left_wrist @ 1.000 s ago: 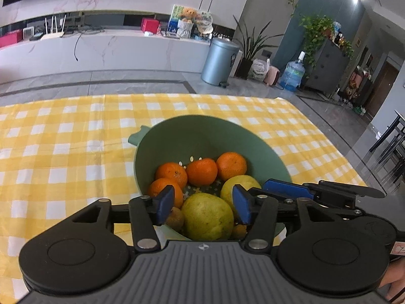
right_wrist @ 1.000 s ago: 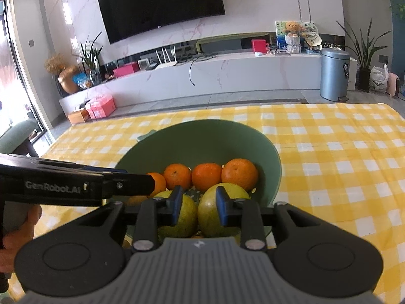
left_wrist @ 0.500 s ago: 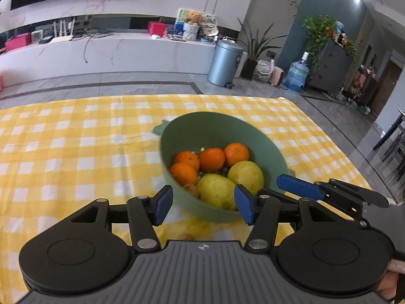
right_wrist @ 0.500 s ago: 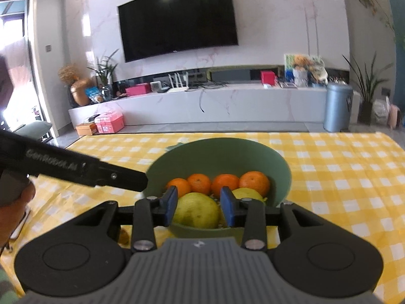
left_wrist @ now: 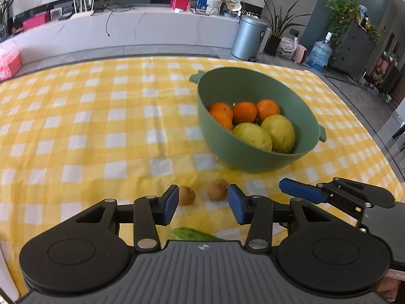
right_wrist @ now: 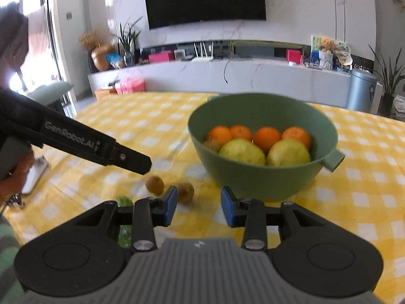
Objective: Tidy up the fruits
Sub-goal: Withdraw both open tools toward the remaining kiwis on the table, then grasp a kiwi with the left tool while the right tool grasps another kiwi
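A green bowl (left_wrist: pixel 253 157) stands on the yellow checked tablecloth (left_wrist: pixel 76 126) and holds several oranges (left_wrist: pixel 244 111) and two yellow-green citrus fruits (left_wrist: pixel 251 135). It also shows in the right wrist view (right_wrist: pixel 253 177), with a brown fruit (right_wrist: pixel 212 144) at its left inside edge. Two brown kiwis (left_wrist: pixel 217 189) (left_wrist: pixel 186 195) lie on the cloth in front of the bowl, just beyond my left gripper (left_wrist: pixel 201 201), which is open and empty. My right gripper (right_wrist: pixel 198 206) is open and empty too, with the kiwis (right_wrist: pixel 186 192) (right_wrist: pixel 155 185) near its left finger.
A green vegetable (left_wrist: pixel 189 234) lies close under my left gripper; it shows in the right wrist view (right_wrist: pixel 124 201) too. A white flat object (right_wrist: pixel 35 174) lies at the table's left edge. The right gripper's finger (left_wrist: pixel 301 191) shows at my left view's right side.
Both grippers have pulled back from over the bowl toward the table's near side. The bowl now stands farther off, and two kiwis and a green vegetable have come into view.
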Demonstrator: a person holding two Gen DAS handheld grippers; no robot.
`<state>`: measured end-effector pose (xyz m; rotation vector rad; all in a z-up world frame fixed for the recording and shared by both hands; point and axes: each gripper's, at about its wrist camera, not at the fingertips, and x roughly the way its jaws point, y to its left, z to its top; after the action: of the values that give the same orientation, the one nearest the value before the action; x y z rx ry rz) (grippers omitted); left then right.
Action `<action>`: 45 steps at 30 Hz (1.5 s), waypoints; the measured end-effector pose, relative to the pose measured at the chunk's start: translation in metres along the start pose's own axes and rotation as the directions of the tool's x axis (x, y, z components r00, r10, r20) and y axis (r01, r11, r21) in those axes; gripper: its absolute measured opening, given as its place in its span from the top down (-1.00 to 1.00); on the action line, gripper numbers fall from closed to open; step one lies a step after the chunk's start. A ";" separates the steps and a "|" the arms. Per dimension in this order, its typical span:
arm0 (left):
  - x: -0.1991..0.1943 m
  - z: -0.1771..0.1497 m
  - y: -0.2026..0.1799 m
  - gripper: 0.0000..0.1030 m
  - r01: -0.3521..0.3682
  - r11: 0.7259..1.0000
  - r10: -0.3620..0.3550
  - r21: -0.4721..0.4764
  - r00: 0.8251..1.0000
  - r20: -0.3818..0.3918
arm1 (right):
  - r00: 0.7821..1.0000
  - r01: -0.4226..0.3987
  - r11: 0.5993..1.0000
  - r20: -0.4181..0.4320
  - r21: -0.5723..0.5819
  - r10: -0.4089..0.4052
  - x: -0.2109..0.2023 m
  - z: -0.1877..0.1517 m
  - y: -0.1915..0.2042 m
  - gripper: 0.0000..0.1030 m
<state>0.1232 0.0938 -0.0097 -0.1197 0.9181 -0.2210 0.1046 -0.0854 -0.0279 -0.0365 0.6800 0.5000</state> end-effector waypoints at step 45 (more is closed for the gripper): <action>0.045 -0.010 0.011 0.46 -0.061 0.997 0.063 0.050 0.997 -0.039 | 0.998 -0.015 1.000 -0.058 -0.001 0.015 0.044 0.000 0.002 0.29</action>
<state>0.1434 0.0935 -0.0525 -0.0414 0.9550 -0.1892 0.1330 -0.0647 -0.0547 -0.0469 0.7370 0.5153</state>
